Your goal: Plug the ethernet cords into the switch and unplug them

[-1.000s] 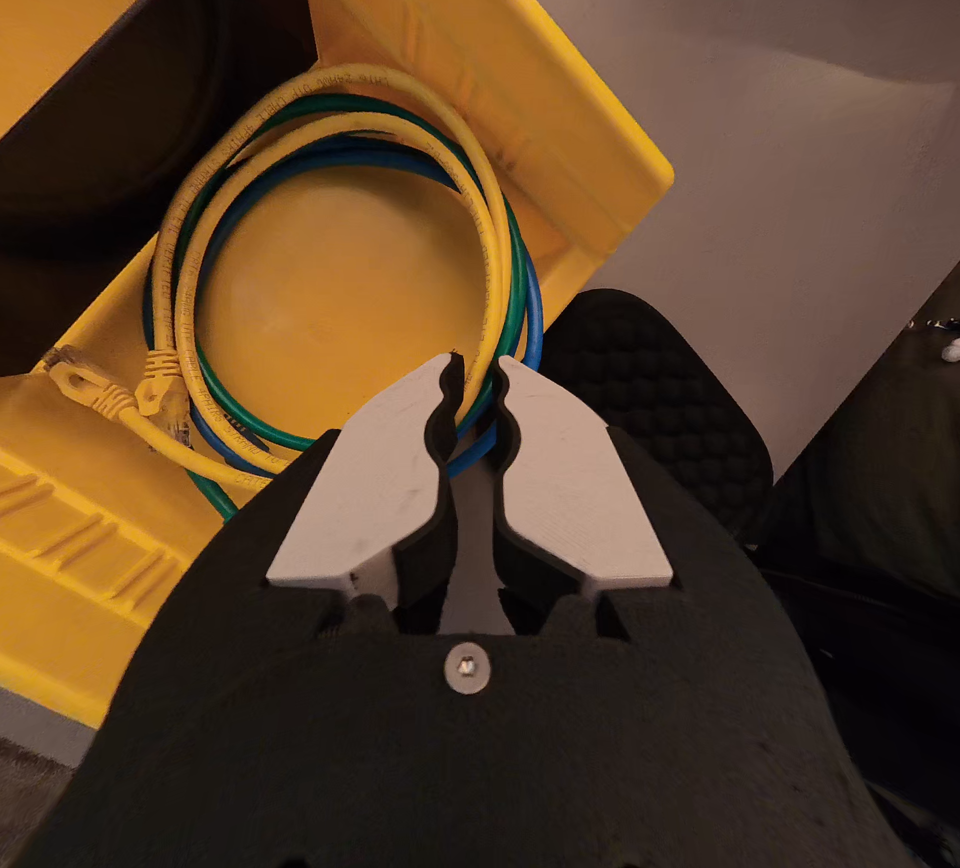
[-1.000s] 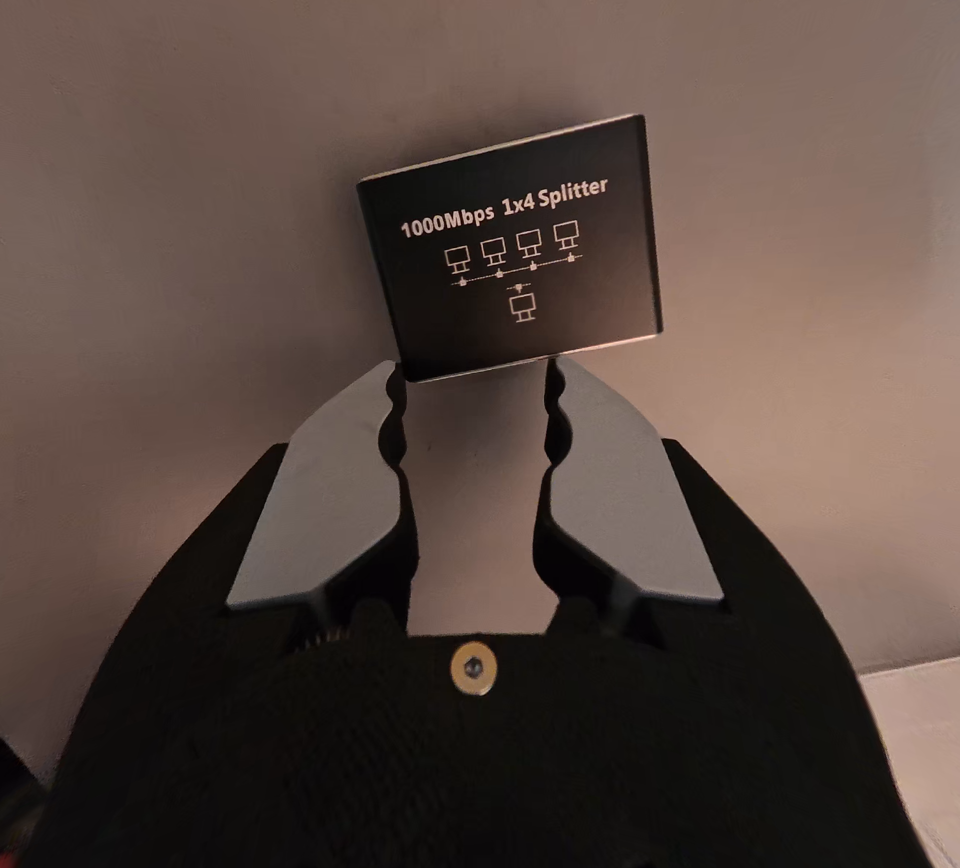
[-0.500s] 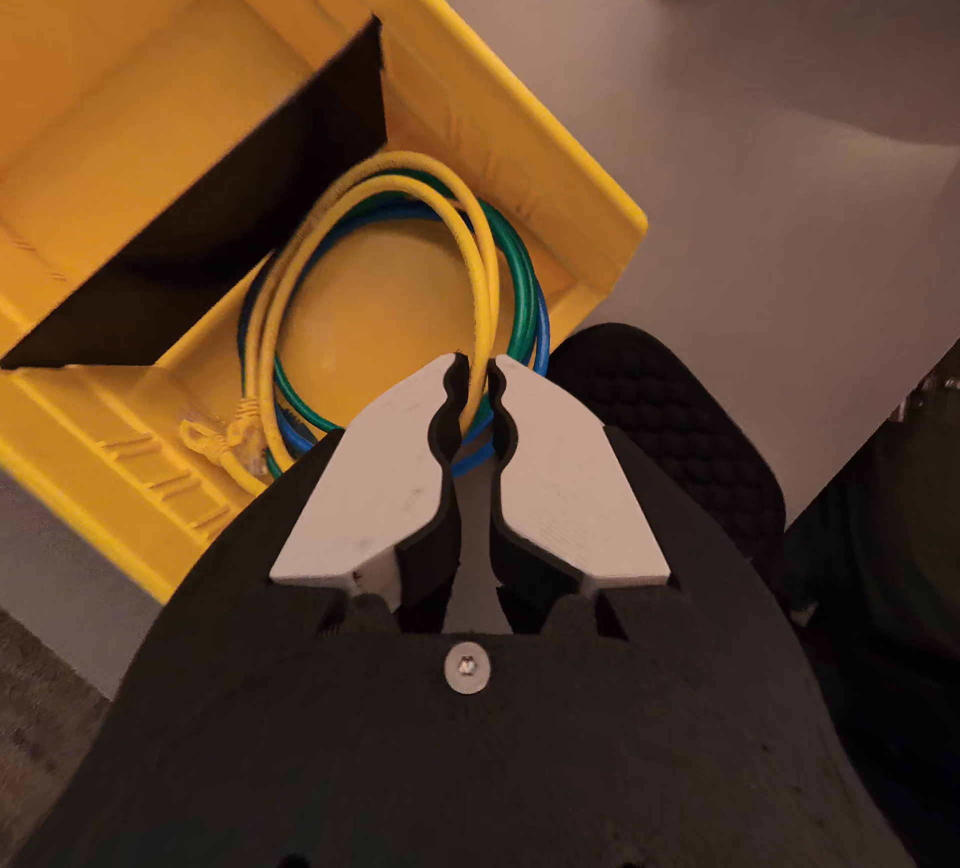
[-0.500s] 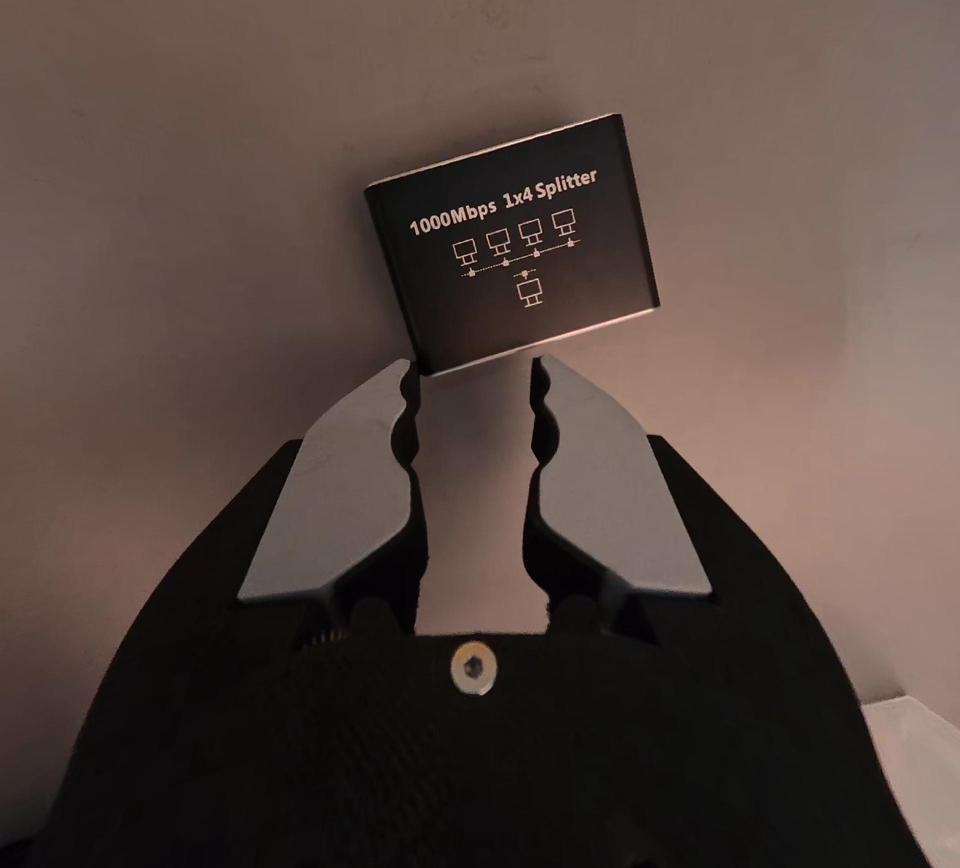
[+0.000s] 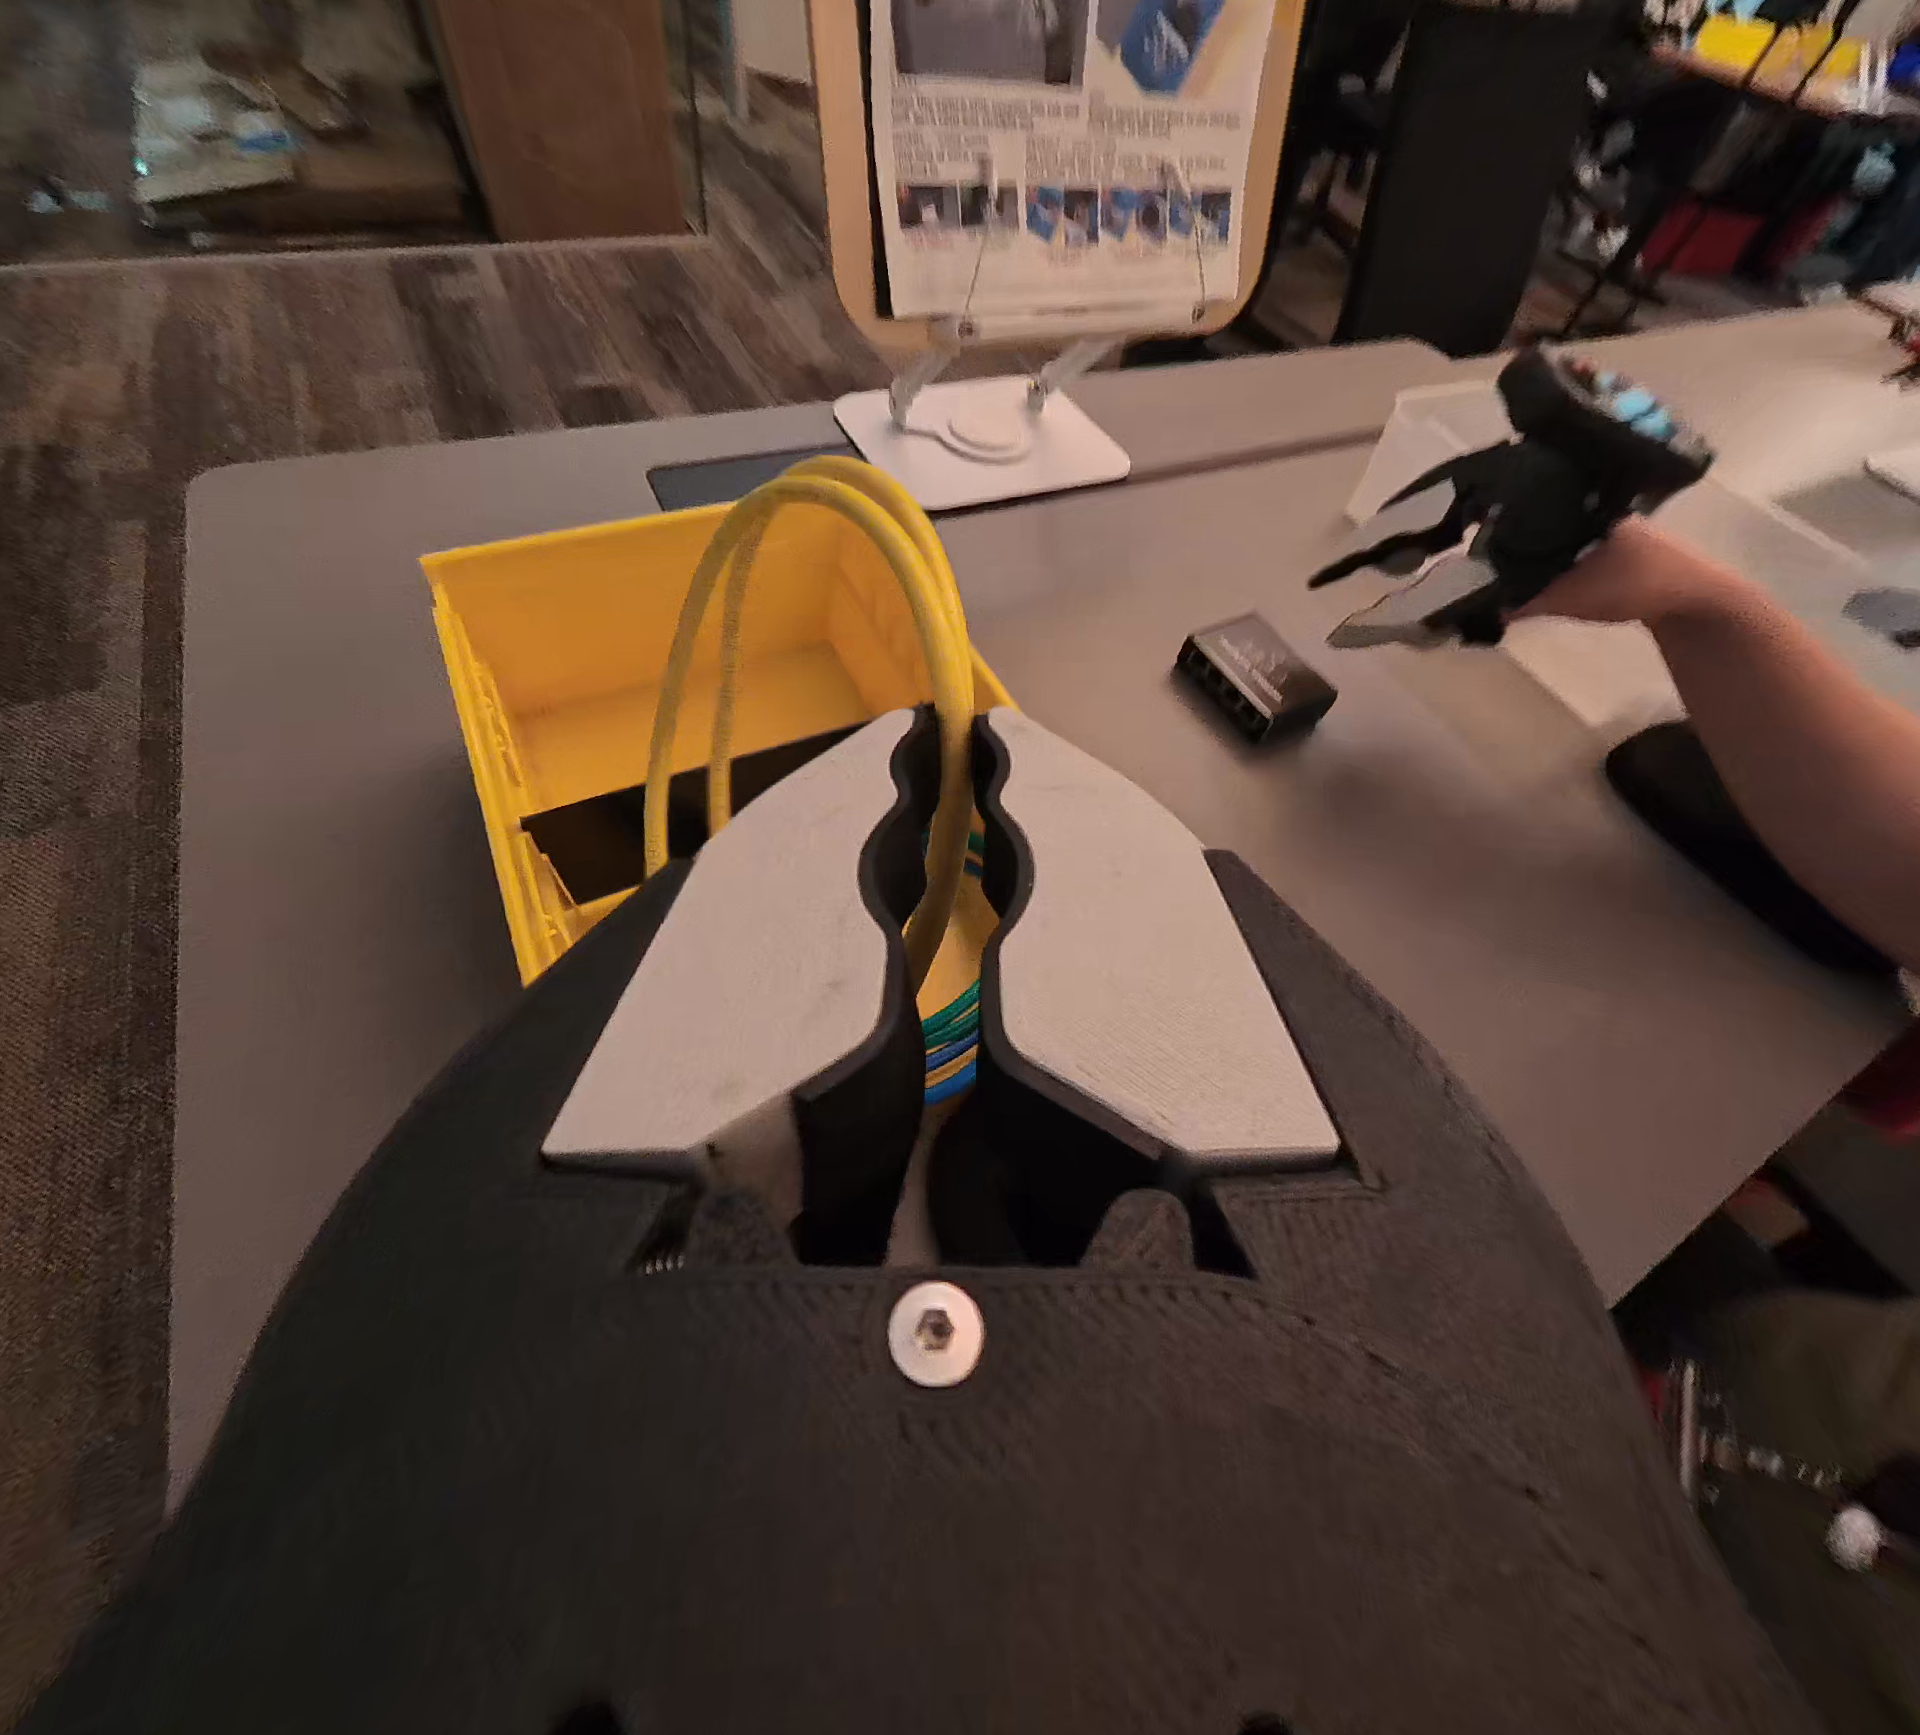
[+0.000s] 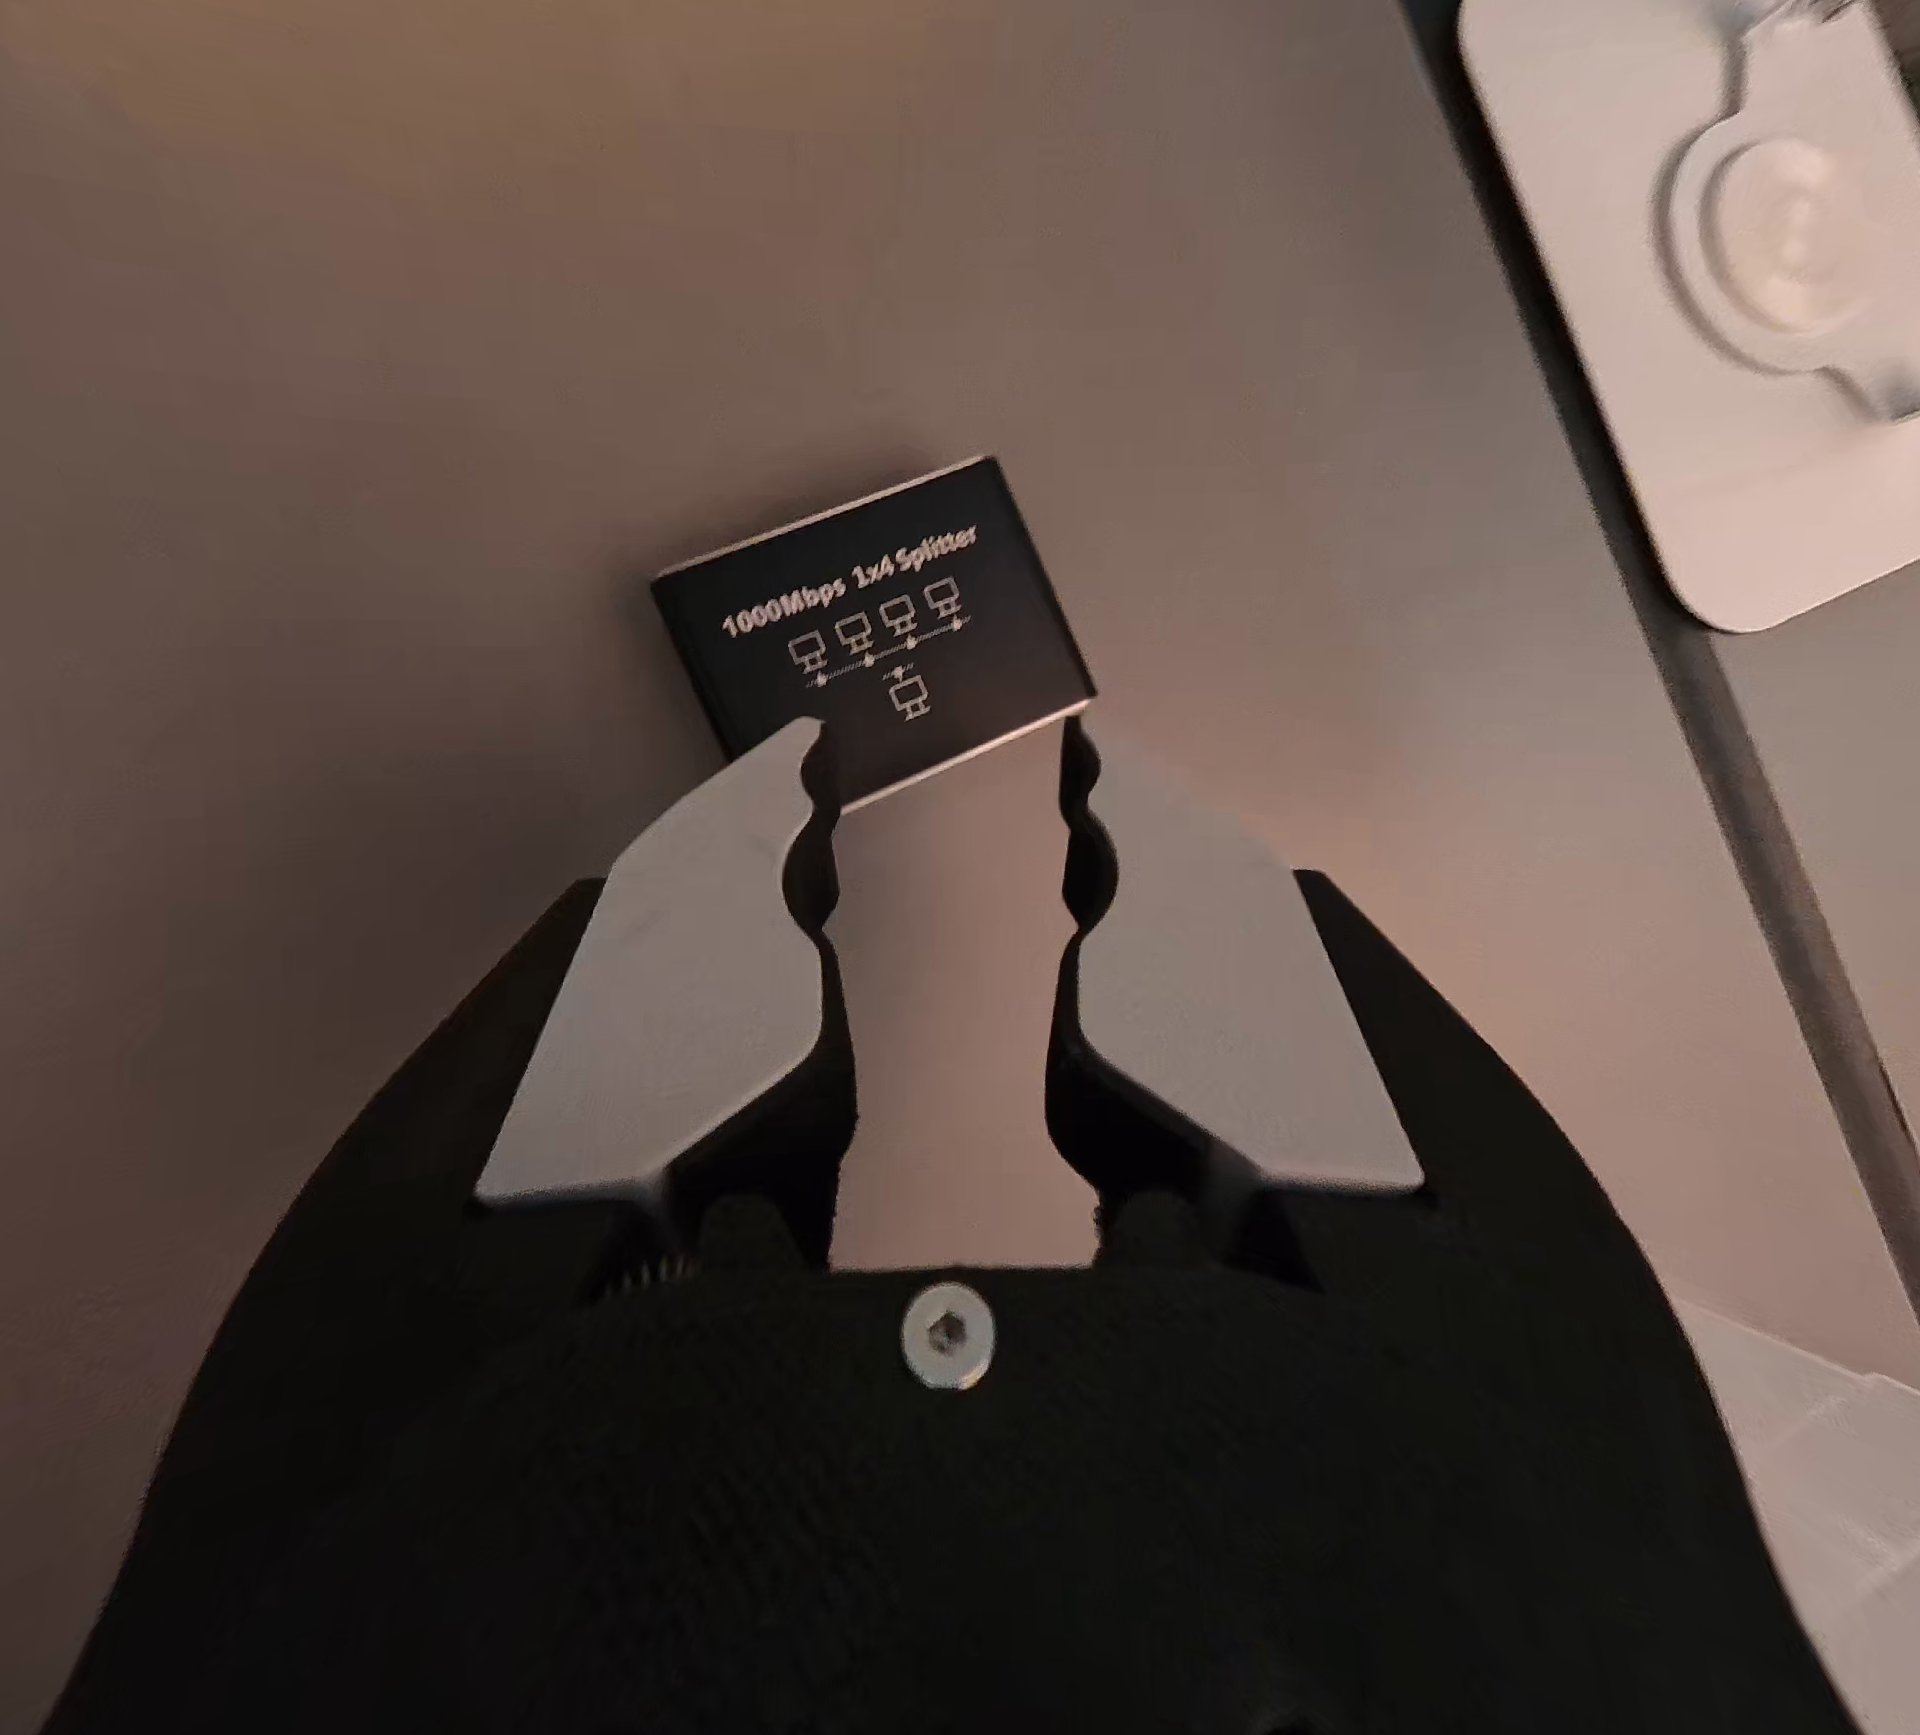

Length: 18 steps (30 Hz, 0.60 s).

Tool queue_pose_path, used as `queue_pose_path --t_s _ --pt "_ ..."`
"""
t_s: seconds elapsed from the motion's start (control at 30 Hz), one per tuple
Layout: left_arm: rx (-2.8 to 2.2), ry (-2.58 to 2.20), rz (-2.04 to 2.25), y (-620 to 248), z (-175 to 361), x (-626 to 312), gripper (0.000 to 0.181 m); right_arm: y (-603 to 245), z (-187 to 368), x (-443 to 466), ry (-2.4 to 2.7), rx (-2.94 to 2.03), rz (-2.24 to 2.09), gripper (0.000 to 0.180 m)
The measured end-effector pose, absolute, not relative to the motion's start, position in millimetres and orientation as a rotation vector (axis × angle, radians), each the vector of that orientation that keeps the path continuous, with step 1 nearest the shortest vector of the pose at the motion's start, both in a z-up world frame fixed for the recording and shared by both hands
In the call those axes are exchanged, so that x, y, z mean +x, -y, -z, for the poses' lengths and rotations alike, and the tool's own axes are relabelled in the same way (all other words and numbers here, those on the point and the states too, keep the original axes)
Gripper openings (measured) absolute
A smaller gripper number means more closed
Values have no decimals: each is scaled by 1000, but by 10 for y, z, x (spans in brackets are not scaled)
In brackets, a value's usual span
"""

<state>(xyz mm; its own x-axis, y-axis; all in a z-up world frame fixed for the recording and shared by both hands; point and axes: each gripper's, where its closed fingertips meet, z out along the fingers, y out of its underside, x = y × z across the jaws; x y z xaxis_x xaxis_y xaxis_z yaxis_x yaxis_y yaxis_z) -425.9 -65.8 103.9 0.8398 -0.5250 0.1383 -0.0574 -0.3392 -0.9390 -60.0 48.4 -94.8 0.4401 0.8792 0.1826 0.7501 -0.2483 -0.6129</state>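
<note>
The left gripper is clamped on a coiled bundle of ethernet cords, its yellow loops arching above the yellow bin on the grey table, with green and blue strands pinched lower between the jaws. Across the table, the right gripper hangs over the small black switch, jaws set at a middling width and gripping nothing; the left fingertip overlaps the switch's near corner in its own view, though whether it touches cannot be told. From the left wrist view the switch lies flat on the table, well apart from the bin, its row of ports facing toward the camera, with the right gripper just beyond it. A sign on a white stand sits at the table's far side. The step in hand looks like fetching the cords from the bin, with nothing plugged in yet. The next move likely calls for bringing the bundle beside the switch, freeing a single connector from the coil, and steadying the light switch so that it does not slide when a plug is pushed into a port.
</note>
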Motion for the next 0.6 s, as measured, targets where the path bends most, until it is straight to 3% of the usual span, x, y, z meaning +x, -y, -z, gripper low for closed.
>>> queue_pose_path --t_s 0.03,0.6 --pt "-1858 -407 515 720 -1118 -4236 5 -520 935 -612 1336 -2042 -252 41" --pt "-1787 -217 520 1469 -1637 -3802 5 -660 680 -781 1175 -1886 -252 40"
